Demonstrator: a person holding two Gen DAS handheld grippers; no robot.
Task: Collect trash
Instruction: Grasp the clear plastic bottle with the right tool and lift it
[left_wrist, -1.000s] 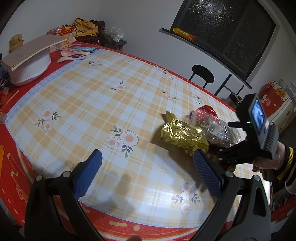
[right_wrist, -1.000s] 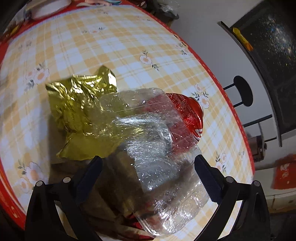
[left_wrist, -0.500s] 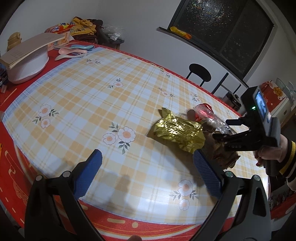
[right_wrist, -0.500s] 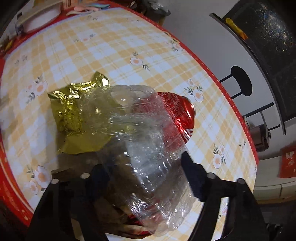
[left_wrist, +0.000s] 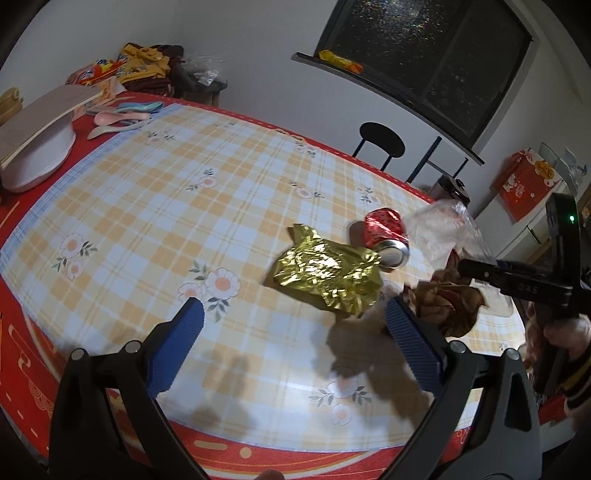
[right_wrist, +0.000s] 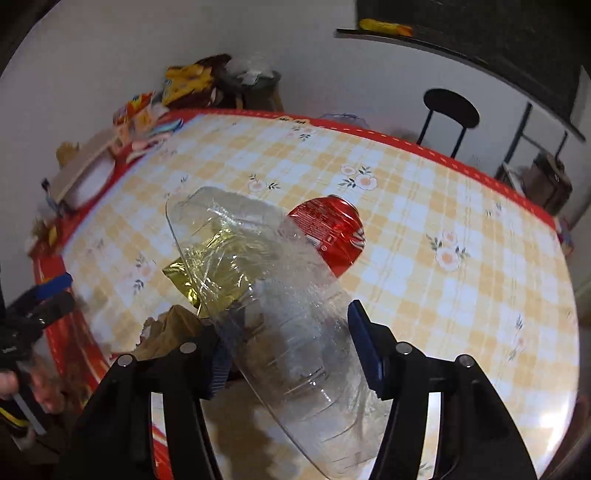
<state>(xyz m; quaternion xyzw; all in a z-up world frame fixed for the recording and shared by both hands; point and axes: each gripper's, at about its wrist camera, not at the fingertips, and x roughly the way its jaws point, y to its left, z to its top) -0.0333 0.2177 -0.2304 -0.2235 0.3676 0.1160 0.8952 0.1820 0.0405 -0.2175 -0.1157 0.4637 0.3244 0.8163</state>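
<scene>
My right gripper (right_wrist: 291, 339) is shut on a crumpled clear plastic container (right_wrist: 273, 295) and holds it above the table; the container also shows in the left wrist view (left_wrist: 439, 229). A crushed red can (left_wrist: 386, 236) lies on its side beside a crumpled gold foil wrapper (left_wrist: 328, 273). A brown crumpled paper (left_wrist: 447, 302) lies to the right of the foil. The can (right_wrist: 328, 229) and a bit of foil (right_wrist: 184, 280) show in the right wrist view. My left gripper (left_wrist: 291, 332) is open and empty, hovering near the table's front, left of the foil.
The round table has a yellow checked cloth (left_wrist: 166, 206) with a red rim. A white bowl with a book on it (left_wrist: 33, 147) and pastel spoons (left_wrist: 122, 114) sit at the far left. A black stool (left_wrist: 382, 136) stands behind the table.
My right gripper closed on the plastic container and lifted it up and to the right, uncovering the red can. The left gripper stayed open and shifted a little.
</scene>
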